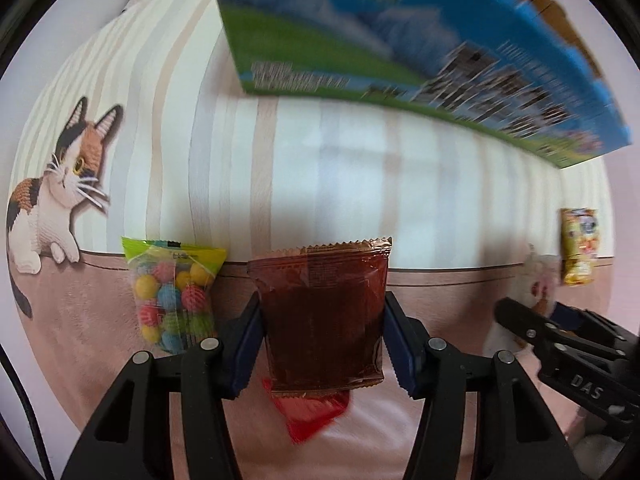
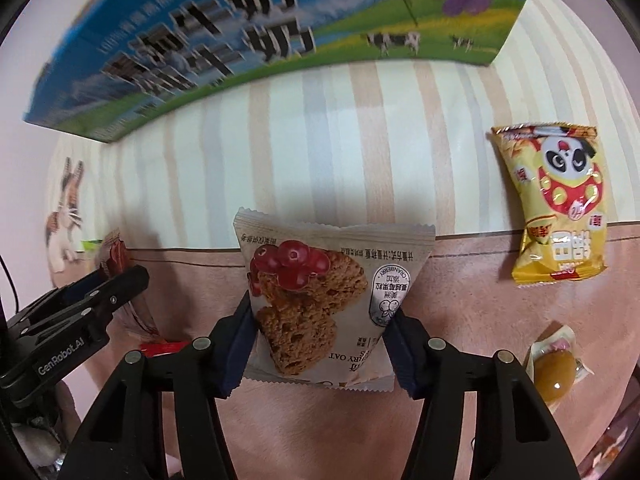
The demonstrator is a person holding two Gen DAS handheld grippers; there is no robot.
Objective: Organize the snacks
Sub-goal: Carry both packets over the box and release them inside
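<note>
My left gripper (image 1: 322, 336) is shut on a dark brown snack packet (image 1: 320, 316) and holds it above the table. A red packet (image 1: 310, 416) lies beneath it. My right gripper (image 2: 320, 340) is shut on a cranberry oat cookie packet (image 2: 320, 300). The blue and green printed carton (image 1: 400, 40) stands at the back; it also shows in the right wrist view (image 2: 240, 32). The right gripper shows at the right edge of the left wrist view (image 1: 560, 340). The left gripper shows at the left of the right wrist view (image 2: 80, 312).
A bag of coloured candy balls (image 1: 176, 292) lies left of my left gripper. A yellow panda snack packet (image 2: 554, 204) and a small wrapped amber jelly (image 2: 554, 372) lie right of my right gripper. The striped cloth with a cat print (image 1: 60, 200) covers the table.
</note>
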